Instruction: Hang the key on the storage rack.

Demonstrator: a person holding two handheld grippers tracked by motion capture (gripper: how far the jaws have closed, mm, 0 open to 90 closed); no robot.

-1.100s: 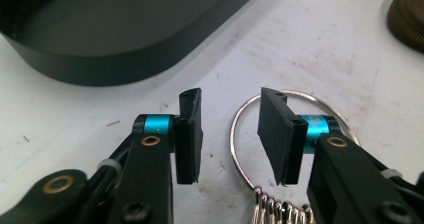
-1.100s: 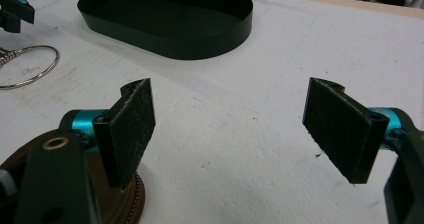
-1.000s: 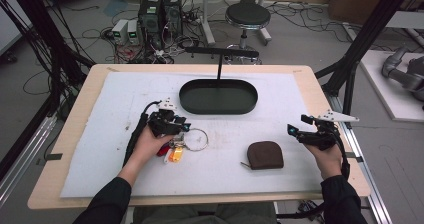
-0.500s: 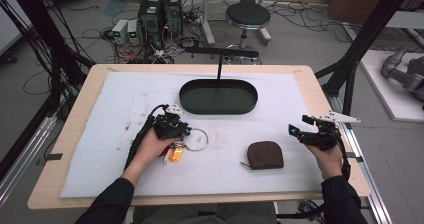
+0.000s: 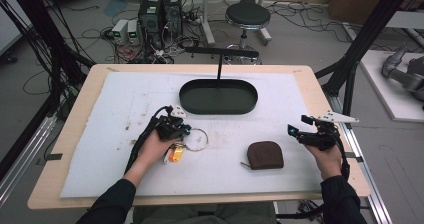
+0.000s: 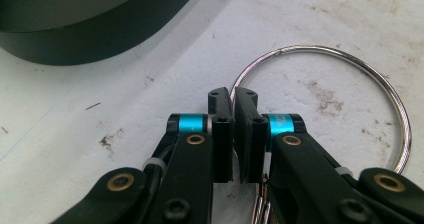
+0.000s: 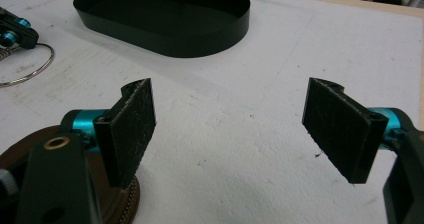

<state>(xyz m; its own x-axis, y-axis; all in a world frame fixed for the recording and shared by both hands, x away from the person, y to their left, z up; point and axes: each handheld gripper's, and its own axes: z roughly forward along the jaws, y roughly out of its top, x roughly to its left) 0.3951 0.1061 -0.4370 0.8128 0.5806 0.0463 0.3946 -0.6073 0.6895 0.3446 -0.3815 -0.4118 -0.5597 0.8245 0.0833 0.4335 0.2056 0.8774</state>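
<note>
Since a second ago, the left hand-held gripper [image 5: 181, 130] has shifted slightly toward the metal key ring [image 5: 197, 139] and its jaws have just been closing; they now pinch the ring's wire at its near-left edge. From largest to smallest: a wooden counter [image 5: 320, 99] carries a white mat [image 5: 125, 99] (stained in places), with a black oval tray [image 5: 218, 96] at its far middle. Near the front right lies a brown zip pouch [image 5: 265, 155]. Beside it the right hand-held gripper [image 5: 296, 127] hovers with jaws wide apart, holding nothing. The key ring lies flat on the mat, left of centre, with a small orange tag [image 5: 174, 155] attached beside the left hand [image 5: 152, 148].
</note>
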